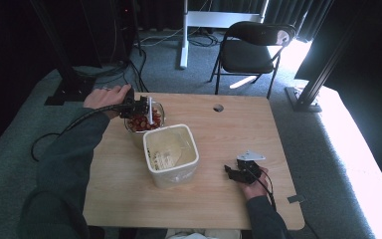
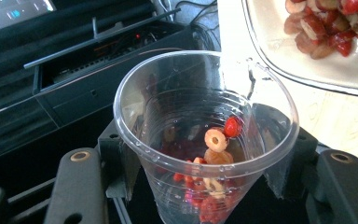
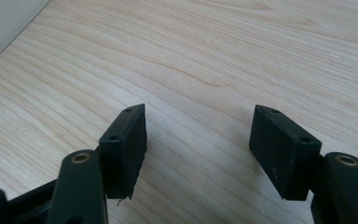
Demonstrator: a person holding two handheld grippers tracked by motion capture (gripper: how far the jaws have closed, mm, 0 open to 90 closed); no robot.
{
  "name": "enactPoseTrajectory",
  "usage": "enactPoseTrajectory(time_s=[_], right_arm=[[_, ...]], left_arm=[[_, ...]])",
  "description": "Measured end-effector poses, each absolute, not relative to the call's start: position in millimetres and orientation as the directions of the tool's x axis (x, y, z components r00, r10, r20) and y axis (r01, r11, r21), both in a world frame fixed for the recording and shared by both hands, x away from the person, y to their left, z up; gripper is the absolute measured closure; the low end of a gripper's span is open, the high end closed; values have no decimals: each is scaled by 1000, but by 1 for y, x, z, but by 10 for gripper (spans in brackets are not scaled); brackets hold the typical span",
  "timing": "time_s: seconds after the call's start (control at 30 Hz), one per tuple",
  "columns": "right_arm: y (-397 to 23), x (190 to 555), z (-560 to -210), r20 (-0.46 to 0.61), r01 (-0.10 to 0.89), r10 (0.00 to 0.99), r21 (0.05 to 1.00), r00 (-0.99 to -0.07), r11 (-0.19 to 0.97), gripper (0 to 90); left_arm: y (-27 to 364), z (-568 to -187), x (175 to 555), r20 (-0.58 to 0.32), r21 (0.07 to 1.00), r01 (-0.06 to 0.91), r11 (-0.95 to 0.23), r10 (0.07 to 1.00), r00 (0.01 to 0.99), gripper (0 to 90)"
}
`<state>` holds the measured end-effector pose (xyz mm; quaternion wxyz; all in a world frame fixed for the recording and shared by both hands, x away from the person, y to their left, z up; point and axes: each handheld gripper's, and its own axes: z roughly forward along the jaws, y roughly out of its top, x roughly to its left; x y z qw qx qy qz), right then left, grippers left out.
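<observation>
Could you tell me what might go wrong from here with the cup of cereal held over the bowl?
1. The left hand-held gripper squeezes a thin clear plastic cup; its rim already looks bent, so it could buckle or slip.
2. The cup sits beside the bowl, partly off the table edge, so cereal pieces may spill to the floor.
3. The right hand-held gripper rests open and apart, steadying nothing.

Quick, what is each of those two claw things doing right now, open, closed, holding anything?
Left gripper: shut on the clear plastic cup with cereal bits inside.
Right gripper: open, holding nothing, over the bare table.
</observation>
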<state>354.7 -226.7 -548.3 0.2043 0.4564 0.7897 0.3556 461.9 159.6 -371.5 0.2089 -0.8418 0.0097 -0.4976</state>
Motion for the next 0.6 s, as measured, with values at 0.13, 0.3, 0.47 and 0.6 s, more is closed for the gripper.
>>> enactPoseTrajectory(time_s=[0.13,0.3,0.47,0.6], right_arm=[[-227,355,-548,1,575,866,748,-500,331,360],[-227,355,-548,1,575,865,748,-501,332,360],[-227,355,-548,2,575,865,748,-502,332,360],[-227,355,-548,2,575,865,748,-501,332,360]], left_arm=[[147,-371,460,835,-354,150,-923,-240,495,385],[161,-372,462,837,-326,188,-927,-190,513,385],[166,-354,463,851,-134,193,-972,-12,526,384],[169,-349,463,839,-7,199,-980,102,534,383]])
